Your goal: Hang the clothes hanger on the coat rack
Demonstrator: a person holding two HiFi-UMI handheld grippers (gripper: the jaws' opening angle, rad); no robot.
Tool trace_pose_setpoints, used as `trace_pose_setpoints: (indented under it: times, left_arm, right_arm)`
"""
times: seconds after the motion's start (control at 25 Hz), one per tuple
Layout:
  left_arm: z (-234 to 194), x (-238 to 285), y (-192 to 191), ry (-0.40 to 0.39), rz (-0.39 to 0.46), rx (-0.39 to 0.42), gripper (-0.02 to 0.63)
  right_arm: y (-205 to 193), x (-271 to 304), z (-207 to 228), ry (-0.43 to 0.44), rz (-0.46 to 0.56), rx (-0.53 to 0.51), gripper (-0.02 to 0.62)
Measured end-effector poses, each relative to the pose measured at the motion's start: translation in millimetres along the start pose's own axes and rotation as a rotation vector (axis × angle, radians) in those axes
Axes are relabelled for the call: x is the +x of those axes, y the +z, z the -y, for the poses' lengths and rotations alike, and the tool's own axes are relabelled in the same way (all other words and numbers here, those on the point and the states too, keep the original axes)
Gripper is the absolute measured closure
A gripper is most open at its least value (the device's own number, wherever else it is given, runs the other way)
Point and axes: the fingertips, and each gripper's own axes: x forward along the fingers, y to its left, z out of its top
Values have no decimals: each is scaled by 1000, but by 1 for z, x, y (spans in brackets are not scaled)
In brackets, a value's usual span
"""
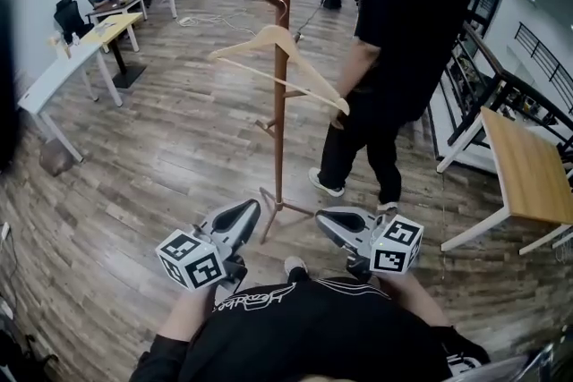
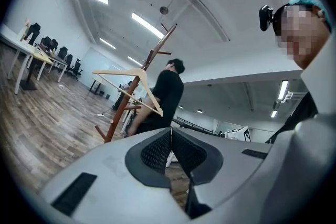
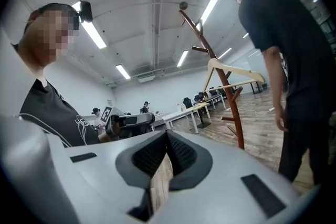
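Observation:
A pale wooden clothes hanger hangs by its hook from a peg of the reddish-brown coat rack, tilted down to the right. In the head view my left gripper and right gripper sit low, close to my chest, well short of the rack's base. Both have their jaws together with nothing between them. The left gripper view shows its gripper shut, with the hanger and rack off to the left. The right gripper is shut too, with the hanger on the rack at the right.
A person in black stands just right of the rack, one hand near the hanger's lower end. White and wooden desks with office chairs line the left wall. A wooden table stands at the right. Wood floor surrounds the rack's feet.

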Motion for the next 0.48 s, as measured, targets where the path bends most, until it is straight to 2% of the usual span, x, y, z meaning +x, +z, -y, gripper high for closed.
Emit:
trace_pose_setpoints:
  times: [0.48]
  left_arm:
    - [-3, -1, -10, -7, -9, -31, 597]
  right_arm:
    - [-8, 3, -2, -5, -33, -4, 557]
